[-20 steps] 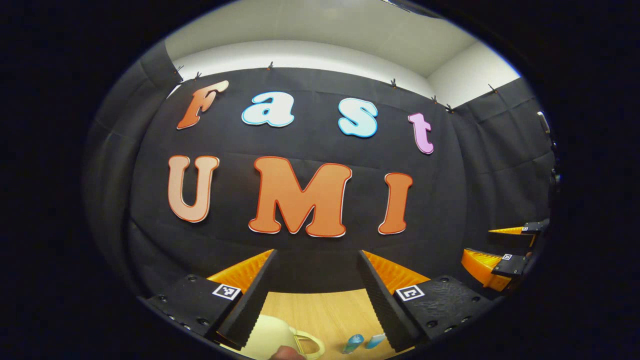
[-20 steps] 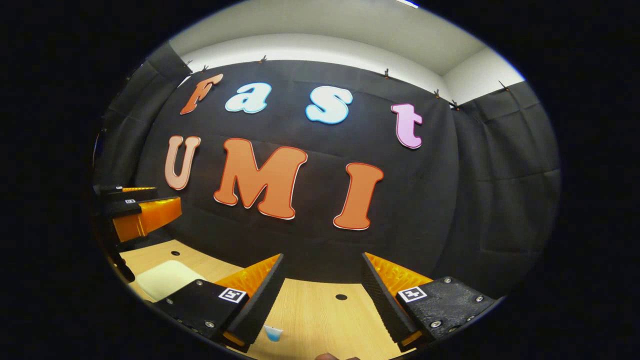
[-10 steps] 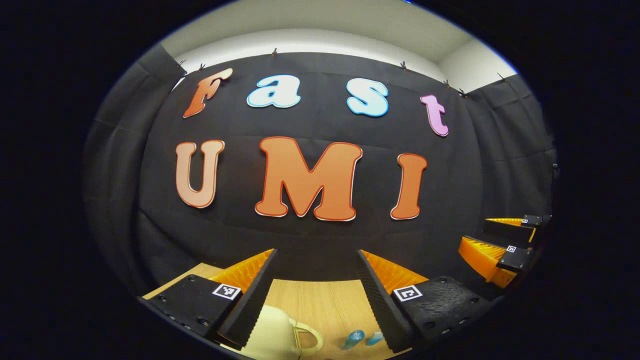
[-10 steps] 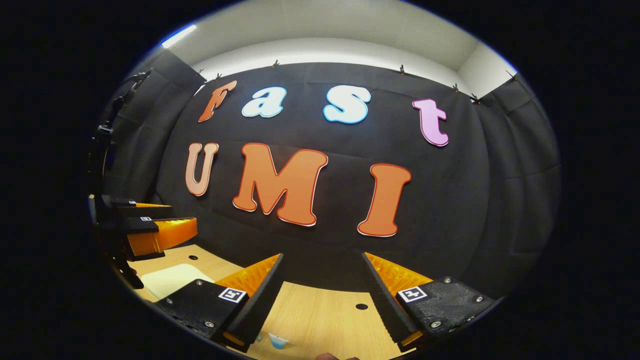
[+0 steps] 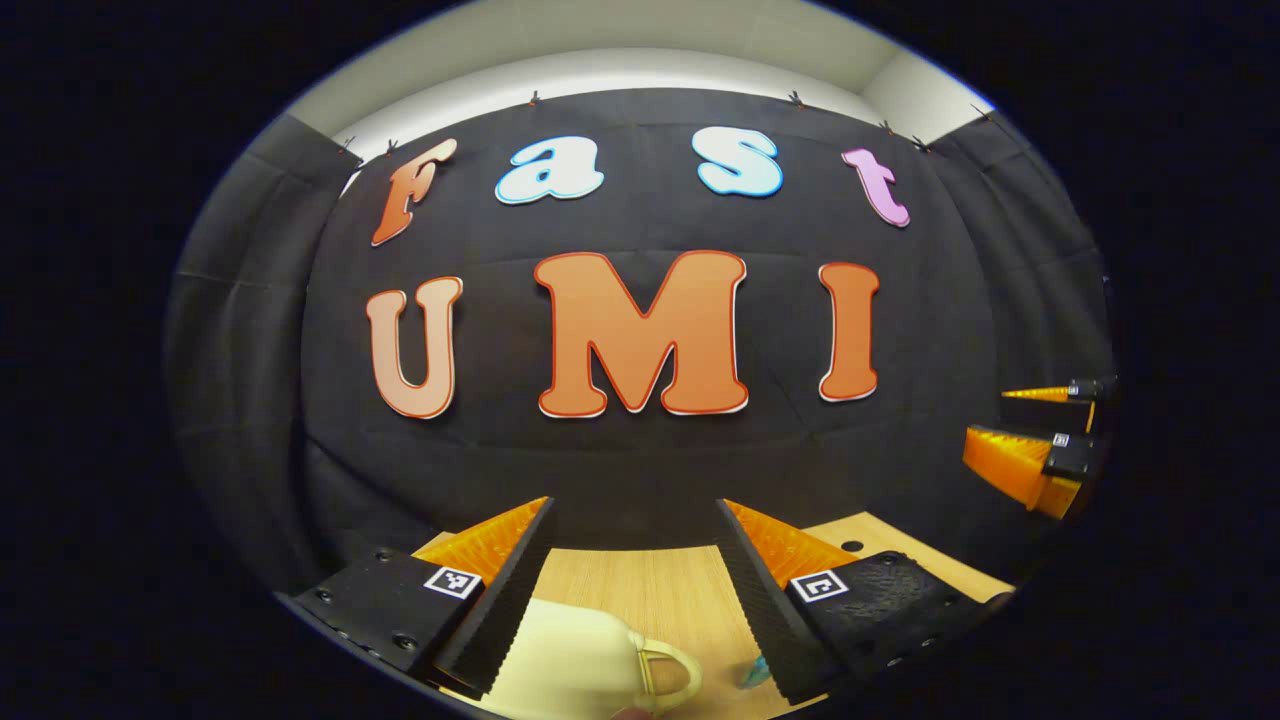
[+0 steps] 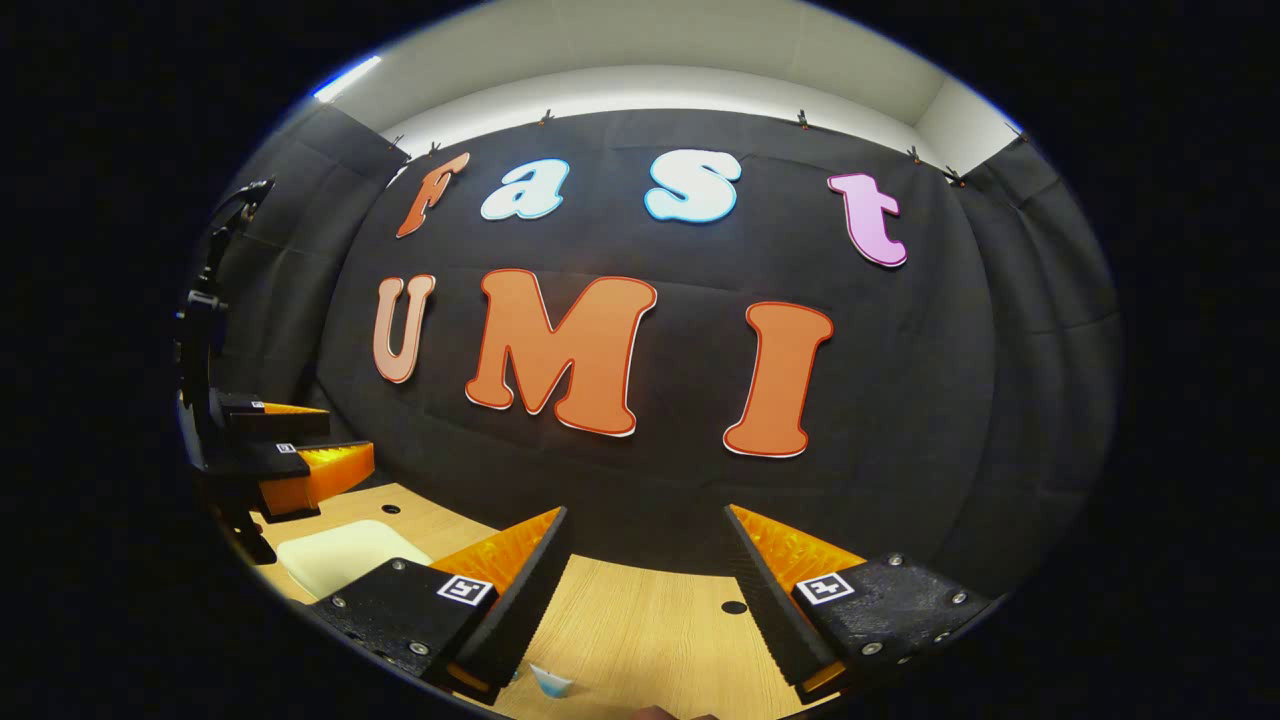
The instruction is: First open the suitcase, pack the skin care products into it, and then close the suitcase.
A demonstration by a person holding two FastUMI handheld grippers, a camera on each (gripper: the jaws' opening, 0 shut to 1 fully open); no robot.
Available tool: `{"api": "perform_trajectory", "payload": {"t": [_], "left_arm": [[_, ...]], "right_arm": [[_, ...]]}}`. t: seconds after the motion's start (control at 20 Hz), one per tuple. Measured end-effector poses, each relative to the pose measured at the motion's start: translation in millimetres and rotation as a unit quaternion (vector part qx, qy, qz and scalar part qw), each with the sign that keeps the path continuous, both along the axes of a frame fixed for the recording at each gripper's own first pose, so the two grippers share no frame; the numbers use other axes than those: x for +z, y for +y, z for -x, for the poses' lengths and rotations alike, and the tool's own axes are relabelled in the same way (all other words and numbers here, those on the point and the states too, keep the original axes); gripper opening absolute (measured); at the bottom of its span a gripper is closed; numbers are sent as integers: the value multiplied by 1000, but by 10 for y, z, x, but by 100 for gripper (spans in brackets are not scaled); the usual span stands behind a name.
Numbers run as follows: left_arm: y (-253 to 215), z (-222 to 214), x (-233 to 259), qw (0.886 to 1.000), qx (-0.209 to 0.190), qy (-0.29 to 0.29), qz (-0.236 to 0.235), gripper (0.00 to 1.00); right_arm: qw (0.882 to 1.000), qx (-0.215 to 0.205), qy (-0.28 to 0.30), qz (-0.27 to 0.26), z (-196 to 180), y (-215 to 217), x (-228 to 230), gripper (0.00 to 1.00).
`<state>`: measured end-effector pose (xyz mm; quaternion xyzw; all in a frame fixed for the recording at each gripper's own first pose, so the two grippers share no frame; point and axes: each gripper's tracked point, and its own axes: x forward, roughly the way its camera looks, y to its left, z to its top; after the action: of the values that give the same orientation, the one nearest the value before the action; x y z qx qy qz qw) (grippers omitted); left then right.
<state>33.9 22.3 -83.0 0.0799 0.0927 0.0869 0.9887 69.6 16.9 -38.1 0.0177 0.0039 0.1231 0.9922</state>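
Both my claws are up off the wooden surface (image 5: 660, 590) right now. My left claw (image 5: 635, 560) has its fingers spread wide with nothing between them; the cream suitcase (image 5: 570, 660) sits just below it, handle toward the right finger, and a little blue skin care bottle (image 5: 752, 672) peeks out by that finger. My right claw (image 6: 645, 570) is spread wide too, holding nothing, with a blue-capped bottle (image 6: 550, 682) under its left finger.

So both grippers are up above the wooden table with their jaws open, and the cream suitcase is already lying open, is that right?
Not quite. The cream suitcase is closed, its handle toward the camera in the left gripper view. The rest holds: the left gripper and the right gripper are above the wooden table with their jaws open.
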Motion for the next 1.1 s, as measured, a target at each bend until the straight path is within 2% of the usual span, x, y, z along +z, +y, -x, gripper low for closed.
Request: {"api": "perform_trajectory", "payload": {"t": [0.15,0.2,0.3,0.35,0.55,0.7,0.8,0.85,1.1], "left_arm": [[34,-2,-244,998,-17,34,-52,95],[12,23,-320,996,-24,40,-75,99],[-6,57,-502,989,-39,58,-130,100],[-11,84,-599,984,-45,71,-156,98],[-120,182,-1171,968,-80,116,-207,98],[-219,301,-1636,949,-113,160,-245,97],[-285,390,-2004,940,-138,205,-237,97],[-272,400,-2112,934,-140,216,-250,97],[-303,476,-2523,886,-179,248,-347,96]], "right_arm": [[1000,-3,2,-1,-57,-30,-24,95],[1000,-4,4,-2,-71,-45,-39,95],[1000,-8,8,-3,-87,-90,-73,95],[1000,-10,11,-2,-98,-118,-98,95],[999,-21,24,-1,-95,-207,-202,95],[999,-30,34,0,-78,-300,-294,95],[999,-34,43,1,-69,-345,-354,95],[998,-35,46,1,-67,-364,-379,95],[998,-41,48,3,-69,-433,-414,95]]}}
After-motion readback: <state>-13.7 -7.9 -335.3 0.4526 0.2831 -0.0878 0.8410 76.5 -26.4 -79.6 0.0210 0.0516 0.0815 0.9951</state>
